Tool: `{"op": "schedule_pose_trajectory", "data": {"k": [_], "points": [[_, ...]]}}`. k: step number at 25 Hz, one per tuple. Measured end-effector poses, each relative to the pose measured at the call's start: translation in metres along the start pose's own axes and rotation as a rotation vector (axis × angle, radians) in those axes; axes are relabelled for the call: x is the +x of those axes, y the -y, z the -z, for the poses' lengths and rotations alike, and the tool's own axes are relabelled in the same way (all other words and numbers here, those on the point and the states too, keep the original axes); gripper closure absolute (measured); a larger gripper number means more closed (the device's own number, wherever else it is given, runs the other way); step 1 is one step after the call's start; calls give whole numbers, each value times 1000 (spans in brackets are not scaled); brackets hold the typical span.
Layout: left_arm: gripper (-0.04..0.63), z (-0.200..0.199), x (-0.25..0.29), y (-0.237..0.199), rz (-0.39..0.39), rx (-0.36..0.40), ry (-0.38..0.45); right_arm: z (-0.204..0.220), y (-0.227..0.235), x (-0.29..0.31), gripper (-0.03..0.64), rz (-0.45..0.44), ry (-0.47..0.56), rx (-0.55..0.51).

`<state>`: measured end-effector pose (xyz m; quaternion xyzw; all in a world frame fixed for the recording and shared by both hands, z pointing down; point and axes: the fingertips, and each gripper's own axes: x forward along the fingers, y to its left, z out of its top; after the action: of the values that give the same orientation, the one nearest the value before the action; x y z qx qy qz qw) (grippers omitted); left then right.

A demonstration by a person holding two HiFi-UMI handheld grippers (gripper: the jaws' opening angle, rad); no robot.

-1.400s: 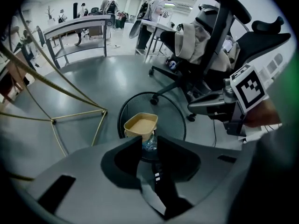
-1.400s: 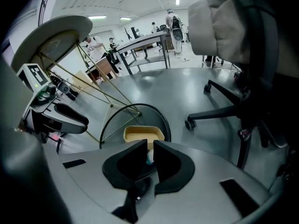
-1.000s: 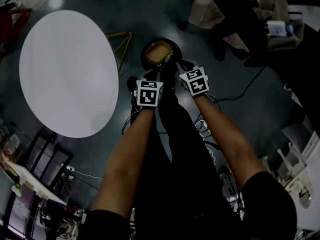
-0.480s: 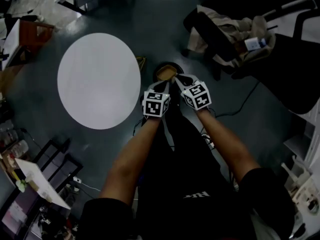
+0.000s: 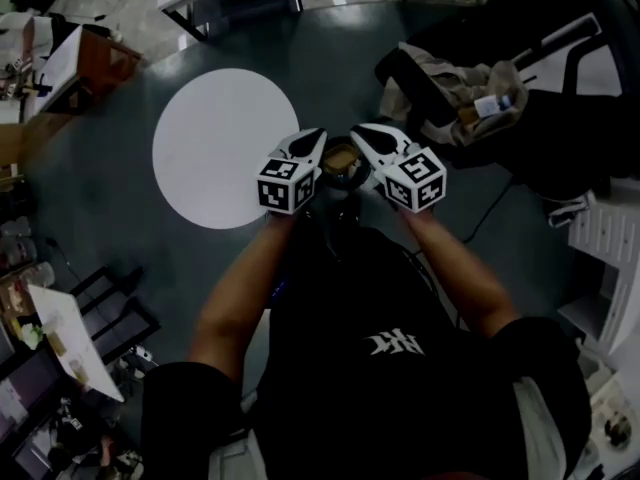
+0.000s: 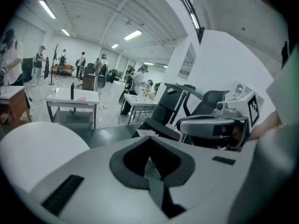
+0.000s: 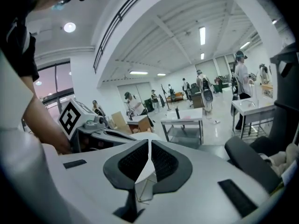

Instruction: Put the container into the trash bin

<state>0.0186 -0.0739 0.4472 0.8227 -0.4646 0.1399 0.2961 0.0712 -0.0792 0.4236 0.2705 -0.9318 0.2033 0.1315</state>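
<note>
Down on the dark floor, a black trash bin with the tan container inside it shows in the gap between my two grippers. My left gripper hangs high above it, left of the bin, with its jaws shut and empty. My right gripper is level with it on the right. Its jaws are drawn together with only a thin slit and nothing between them. Each gripper view catches the other gripper beside it: the right gripper and the left gripper. Neither gripper touches the bin.
A round white table stands left of the bin. A dark chair with beige clothing and a bottle is at the upper right. A cable runs on the floor, a white rack is at the right, and desks and people are far off.
Both grippers have risen together from just above the bin up toward my head. The container stays in the bin, now much farther below.
</note>
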Motion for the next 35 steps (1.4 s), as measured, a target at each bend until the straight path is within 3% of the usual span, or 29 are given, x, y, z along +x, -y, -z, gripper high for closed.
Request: {"op": "schedule_pose_trajectory", "data": {"k": [4, 7, 10, 14, 20, 25, 35], "points": [[592, -49, -61, 7, 46, 49, 129, -58, -37, -15, 569, -80, 97, -51], [592, -83, -114, 11, 66, 15, 266, -102, -67, -31, 571, -172, 201, -80], [592, -110, -168, 16, 48, -4, 397, -140, -95, -44, 572, -253, 313, -101], [592, -126, -235, 21, 15, 13, 512, -166, -142, -42, 574, -374, 359, -142], [592, -110, -328, 17, -65, 47, 560, -176, -213, -34, 575, -537, 359, -189], [592, -83, -381, 18, -82, 36, 610, -155, -254, -36, 575, -638, 312, -201], [592, -1, -458, 32, -108, -3, 575, -108, -377, -43, 577, -788, 236, -229]]}}
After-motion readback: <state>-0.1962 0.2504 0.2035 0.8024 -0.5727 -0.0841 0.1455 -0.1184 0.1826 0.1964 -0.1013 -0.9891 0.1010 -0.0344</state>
